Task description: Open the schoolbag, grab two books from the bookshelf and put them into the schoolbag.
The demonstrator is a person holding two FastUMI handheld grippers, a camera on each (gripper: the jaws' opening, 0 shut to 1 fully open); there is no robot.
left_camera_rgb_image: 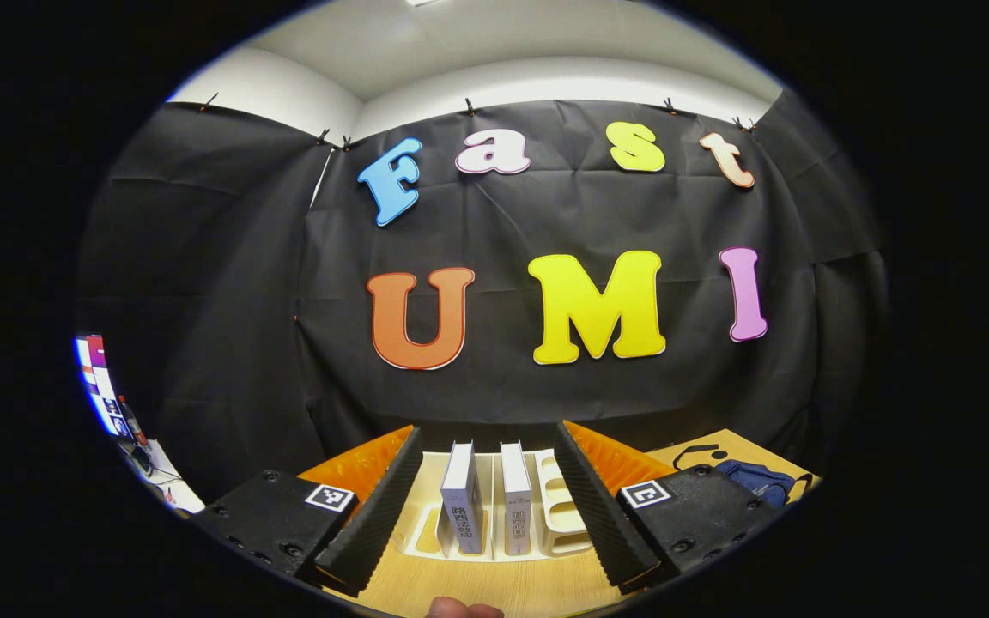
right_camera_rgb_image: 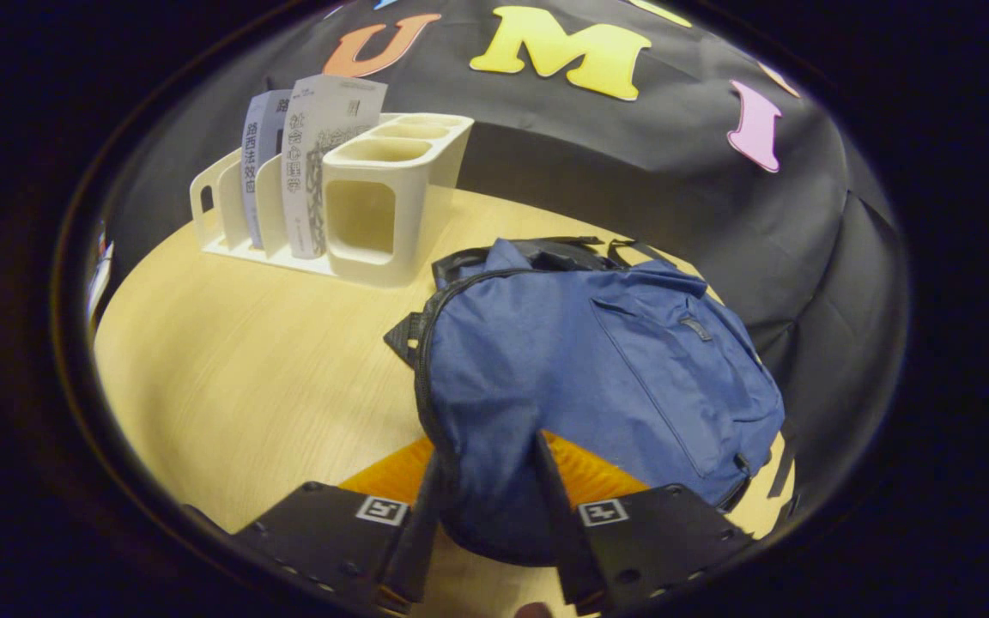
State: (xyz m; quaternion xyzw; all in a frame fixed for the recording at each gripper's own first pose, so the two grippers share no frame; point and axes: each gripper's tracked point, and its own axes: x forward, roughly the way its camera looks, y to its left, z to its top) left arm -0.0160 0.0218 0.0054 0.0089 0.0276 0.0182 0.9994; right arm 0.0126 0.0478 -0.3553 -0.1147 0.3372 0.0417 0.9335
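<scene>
Schoolbag [right_camera_rgb_image: 597,360], a blue one, is seen lying on the wooden worktop [right_camera_rgb_image: 245,378] in the right gripper view, with its black straps towards the booth wall and its near edge folded up between the fingers of the right gripper [right_camera_rgb_image: 486,489]; the jaws are closed onto that fold of cloth, one finger pressed against each side. Just beyond the bag a cream desk bookshelf [right_camera_rgb_image: 374,206] is set on the worktop, and two books are stood upright in its slots, a grey-spined book [right_camera_rgb_image: 256,172] to the left and a white-spined book [right_camera_rgb_image: 310,163] beside it. In the left gripper view the left gripper [left_camera_rgb_image: 490,506] is held level in front of the same bookshelf [left_camera_rgb_image: 559,506], its jaws spread wide apart with nothing between the fingers, and both books [left_camera_rgb_image: 463,506] are framed between them without being touched. The schoolbag [left_camera_rgb_image: 756,481] is seen off to the right, well apart from this gripper
</scene>
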